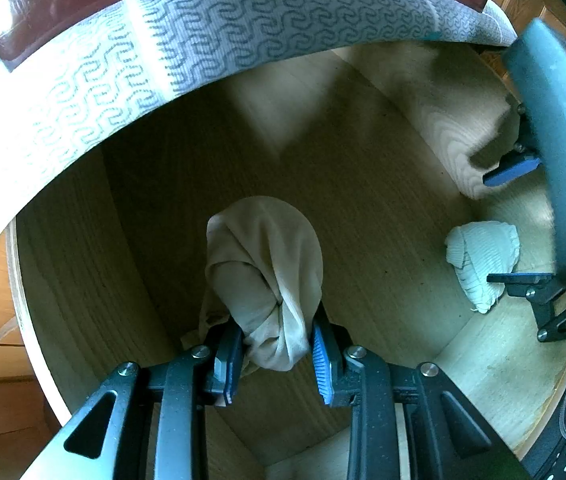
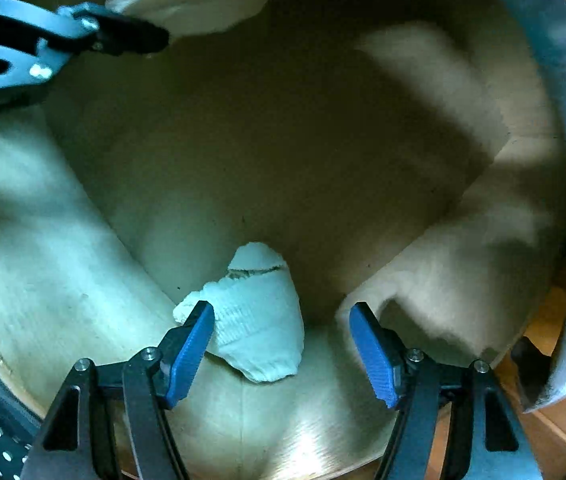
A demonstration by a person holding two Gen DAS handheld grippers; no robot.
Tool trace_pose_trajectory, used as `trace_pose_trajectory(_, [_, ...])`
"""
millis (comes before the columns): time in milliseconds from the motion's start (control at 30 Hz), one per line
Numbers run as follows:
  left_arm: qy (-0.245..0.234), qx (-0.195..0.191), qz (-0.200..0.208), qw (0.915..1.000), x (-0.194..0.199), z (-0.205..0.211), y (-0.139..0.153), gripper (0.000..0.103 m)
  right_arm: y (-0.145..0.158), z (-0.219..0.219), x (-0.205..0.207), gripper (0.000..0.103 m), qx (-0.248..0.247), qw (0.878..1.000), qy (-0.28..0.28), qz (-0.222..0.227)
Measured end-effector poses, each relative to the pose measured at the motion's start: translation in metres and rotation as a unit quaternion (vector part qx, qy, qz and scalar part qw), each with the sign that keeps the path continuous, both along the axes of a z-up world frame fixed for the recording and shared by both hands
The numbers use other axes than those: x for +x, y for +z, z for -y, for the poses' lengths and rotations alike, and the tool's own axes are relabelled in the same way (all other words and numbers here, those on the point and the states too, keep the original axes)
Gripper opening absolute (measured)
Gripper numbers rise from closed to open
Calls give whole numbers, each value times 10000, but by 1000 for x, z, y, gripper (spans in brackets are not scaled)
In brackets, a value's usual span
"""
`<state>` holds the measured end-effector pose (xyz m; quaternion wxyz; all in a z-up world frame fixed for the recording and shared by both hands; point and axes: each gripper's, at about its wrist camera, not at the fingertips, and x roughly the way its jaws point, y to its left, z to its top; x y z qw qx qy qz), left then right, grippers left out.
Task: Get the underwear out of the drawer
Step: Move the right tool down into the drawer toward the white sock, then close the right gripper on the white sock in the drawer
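Left tongs (image 1: pixel 273 354) clamped on the beige roll (image 1: pixel 265 276), held over the drawer (image 1: pixel 363 208). Right tongs (image 2: pixel 281 350) apart — the white roll (image 2: pixel 257 320) lies just ahead, touching your left pad, long axis running away from you. Shift left to centre it.

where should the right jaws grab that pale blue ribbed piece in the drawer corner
Grip the pale blue ribbed piece across its bunched middle, coming from above: it lies crumpled on the drawer floor, and the open right gripper already straddles it.
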<state>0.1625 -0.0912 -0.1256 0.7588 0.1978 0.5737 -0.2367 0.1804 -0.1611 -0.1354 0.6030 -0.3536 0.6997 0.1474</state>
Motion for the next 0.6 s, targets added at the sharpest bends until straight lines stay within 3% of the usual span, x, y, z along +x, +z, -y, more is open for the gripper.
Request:
trace_pose_trajectory(267, [-4,-18,0,10000,0,0,0,29,-27,-7,18,71,-139,9950,-514,-843])
trace_pose_trajectory(433, [-14,-45,-5,10000,0,-1,0,29,-33,-10,23,73,143,9925,-787,-924])
trace_pose_trajectory(467, [-15,-51,-8,10000,0,-1,0,29,-33,-8,22,72,237,9919,-832,-929])
trace_pose_trajectory(533, [-16,-57,-10,10000,0,-1,1,29,-35,-4,22,57,538,9875,-1017,-1080])
trace_pose_trajectory(600, [-19,-69,-13,10000,1,-1,1,29,-33,-2,21,55,792,9849,-1087,-1089])
